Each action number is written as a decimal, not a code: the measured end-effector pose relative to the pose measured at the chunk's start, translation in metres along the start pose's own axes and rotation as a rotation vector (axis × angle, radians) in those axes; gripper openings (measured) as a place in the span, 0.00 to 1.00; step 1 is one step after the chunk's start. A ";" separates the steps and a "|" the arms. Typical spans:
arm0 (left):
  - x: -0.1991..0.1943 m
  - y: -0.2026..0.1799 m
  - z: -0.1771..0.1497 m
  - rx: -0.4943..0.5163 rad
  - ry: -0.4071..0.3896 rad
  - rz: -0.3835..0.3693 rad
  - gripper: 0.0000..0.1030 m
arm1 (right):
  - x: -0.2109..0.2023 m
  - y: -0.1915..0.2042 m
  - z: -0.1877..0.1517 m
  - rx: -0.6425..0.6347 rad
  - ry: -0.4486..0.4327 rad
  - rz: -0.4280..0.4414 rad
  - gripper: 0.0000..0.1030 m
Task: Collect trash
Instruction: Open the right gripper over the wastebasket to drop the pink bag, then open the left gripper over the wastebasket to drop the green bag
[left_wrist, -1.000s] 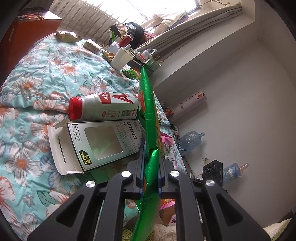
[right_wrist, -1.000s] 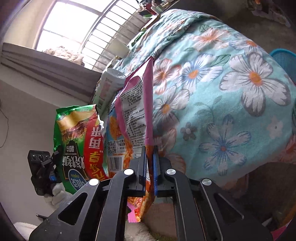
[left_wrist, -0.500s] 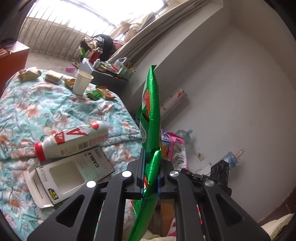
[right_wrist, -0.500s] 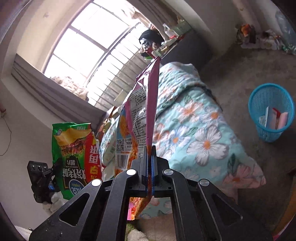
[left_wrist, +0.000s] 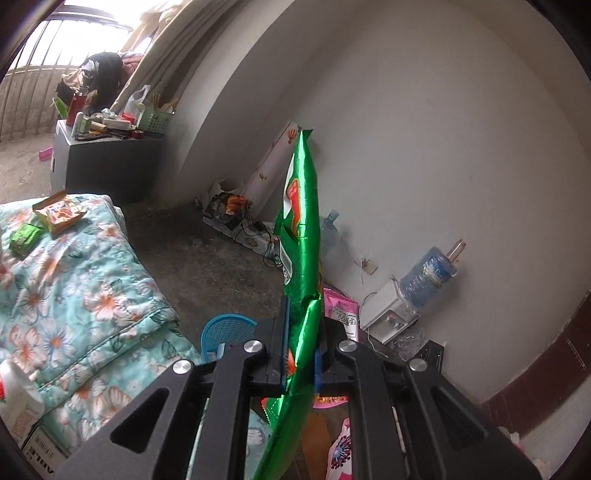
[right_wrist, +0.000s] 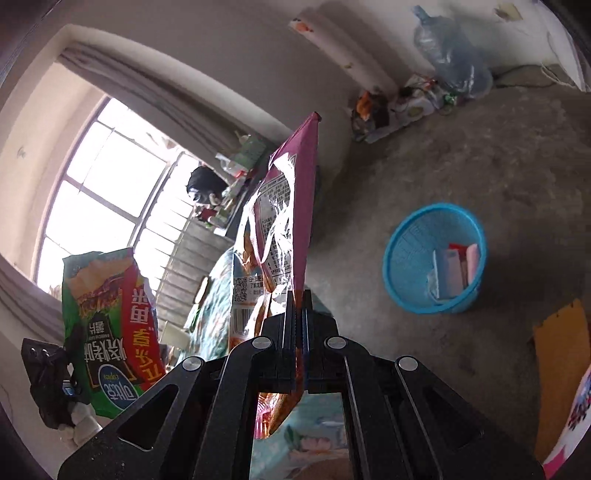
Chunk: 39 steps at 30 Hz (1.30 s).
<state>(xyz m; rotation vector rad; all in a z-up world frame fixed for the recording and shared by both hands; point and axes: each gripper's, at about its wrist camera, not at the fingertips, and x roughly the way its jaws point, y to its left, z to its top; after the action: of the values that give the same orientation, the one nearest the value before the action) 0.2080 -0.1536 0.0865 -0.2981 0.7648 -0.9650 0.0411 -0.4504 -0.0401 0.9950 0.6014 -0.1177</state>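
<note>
The left gripper (left_wrist: 300, 347) is clamped on a green bag (left_wrist: 301, 236), which stands edge-on up the middle of the left wrist view against the white wall. In the right wrist view the same bag (right_wrist: 110, 325) shows its printed face at lower left, beside the left gripper's dark body (right_wrist: 48, 376).

The right gripper (right_wrist: 297, 334) is closed tight on a pink bag (right_wrist: 284, 221), held upright in the centre of its frame with the label side turned left. In the left wrist view a strip of that pink bag (left_wrist: 341, 310) shows just right of the green one.

A blue bin (right_wrist: 436, 258) stands on the grey floor at the right of the right wrist view, with a few wrappers (right_wrist: 454, 269) inside; in the left wrist view its rim (left_wrist: 229, 326) peeks out low, left of the fingers. The floral quilt (left_wrist: 74, 280) fills the left side, with a small box (left_wrist: 59, 212) and a green packet (left_wrist: 26, 238) lying on it at upper left. A water jug (left_wrist: 430, 277) sits on a dispenser at the right wall.
</note>
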 end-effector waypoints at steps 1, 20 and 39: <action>0.022 0.000 0.002 0.006 0.028 0.015 0.09 | 0.006 -0.013 0.003 0.028 -0.003 -0.023 0.01; 0.248 0.030 -0.015 0.049 0.274 0.176 0.09 | 0.216 -0.216 0.003 0.391 0.203 -0.388 0.48; 0.419 0.014 -0.093 0.249 0.520 0.355 0.59 | 0.130 -0.212 0.005 0.312 -0.019 -0.320 0.56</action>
<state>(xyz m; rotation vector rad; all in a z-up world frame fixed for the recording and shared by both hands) 0.2935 -0.4824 -0.1752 0.3140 1.1126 -0.7914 0.0752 -0.5490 -0.2664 1.1904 0.7360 -0.5167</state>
